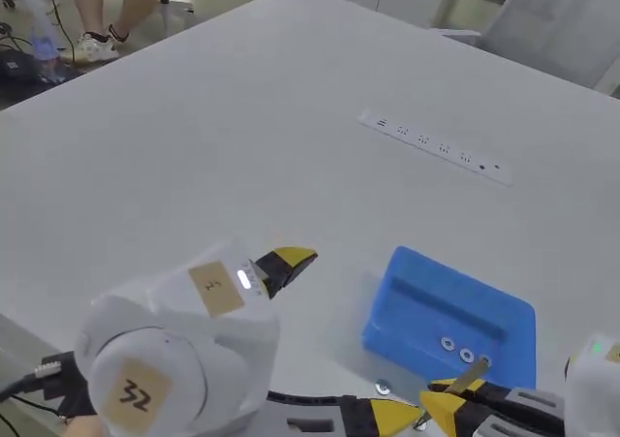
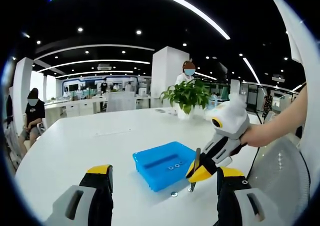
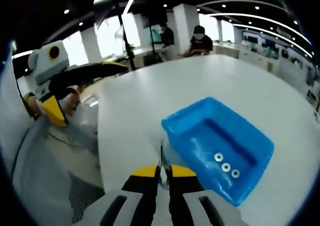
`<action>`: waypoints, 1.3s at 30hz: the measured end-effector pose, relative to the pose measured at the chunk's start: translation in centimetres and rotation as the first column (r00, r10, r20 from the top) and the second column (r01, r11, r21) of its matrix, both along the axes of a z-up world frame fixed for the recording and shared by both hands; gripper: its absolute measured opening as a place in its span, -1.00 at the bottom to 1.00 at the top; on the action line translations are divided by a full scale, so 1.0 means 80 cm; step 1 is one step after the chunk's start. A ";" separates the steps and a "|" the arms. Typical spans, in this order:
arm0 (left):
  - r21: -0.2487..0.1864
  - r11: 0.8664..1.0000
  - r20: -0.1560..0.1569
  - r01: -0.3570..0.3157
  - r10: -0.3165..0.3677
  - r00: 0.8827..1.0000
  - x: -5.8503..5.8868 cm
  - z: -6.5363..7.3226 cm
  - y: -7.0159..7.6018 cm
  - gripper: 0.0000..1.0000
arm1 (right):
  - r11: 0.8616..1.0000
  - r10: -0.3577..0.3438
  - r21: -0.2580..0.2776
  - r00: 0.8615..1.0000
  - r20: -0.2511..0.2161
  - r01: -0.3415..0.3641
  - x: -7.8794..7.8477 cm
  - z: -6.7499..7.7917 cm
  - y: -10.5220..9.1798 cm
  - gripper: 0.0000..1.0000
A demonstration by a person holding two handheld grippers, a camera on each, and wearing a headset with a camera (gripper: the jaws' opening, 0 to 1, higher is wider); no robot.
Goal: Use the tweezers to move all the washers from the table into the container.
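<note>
Table (image 1: 194, 146): white and mostly bare. All the work sits at my 5 o'clock in the head view.

Container (image 1: 407, 263): blue and shallow, set close in front so each carry is short.

Left gripper (image 2: 164, 172): jaws spread wide with nothing between them, hanging at 7 o'clock of the container. I judge it is parked out of the way.

Right gripper (image 3: 161, 170): jaws pinched onto the tweezers (image 1: 473, 373), which point down off the container's near edge.

Three washers (image 1: 466, 355) lie in a row inside the container.

One loose washer (image 2: 174, 193) lies on the table, just outside the near wall. In the left gripper view the tweezer tips are just beside it at its 2 o'clock. I judge this washer to be the next pick.
</note>
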State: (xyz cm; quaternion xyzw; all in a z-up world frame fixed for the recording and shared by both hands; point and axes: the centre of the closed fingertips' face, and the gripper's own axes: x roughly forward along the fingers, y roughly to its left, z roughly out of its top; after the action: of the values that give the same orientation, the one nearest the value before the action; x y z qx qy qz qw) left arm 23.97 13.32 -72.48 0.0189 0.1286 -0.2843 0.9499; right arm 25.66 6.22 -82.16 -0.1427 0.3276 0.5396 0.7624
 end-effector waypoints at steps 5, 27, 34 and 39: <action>-0.002 1.000 0.003 -0.005 0.005 1.000 0.001 0.001 0.002 0.75 | 0.995 0.089 -0.043 0.992 0.092 -0.085 -0.010 0.000 0.003 -0.91; -0.002 1.000 0.011 -0.005 0.005 1.000 0.001 0.003 0.001 0.75 | 0.995 0.041 0.085 0.996 0.074 -0.048 0.005 0.064 0.009 -0.93; 0.000 1.000 0.011 -0.005 0.005 1.000 0.001 0.003 0.001 0.75 | 0.986 -0.031 0.164 1.000 0.007 0.029 0.026 0.082 0.016 -0.93; -0.002 1.000 0.012 -0.006 0.006 1.000 0.000 0.003 0.001 0.75 | 0.974 -0.096 0.203 0.995 -0.038 0.102 0.050 0.084 0.015 -0.93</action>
State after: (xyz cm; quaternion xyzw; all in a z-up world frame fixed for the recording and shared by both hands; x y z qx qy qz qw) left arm 24.01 13.42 -72.23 0.0194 0.1228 -0.2813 0.9515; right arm 29.65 7.41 -75.42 -0.0394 0.2879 0.5337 0.7942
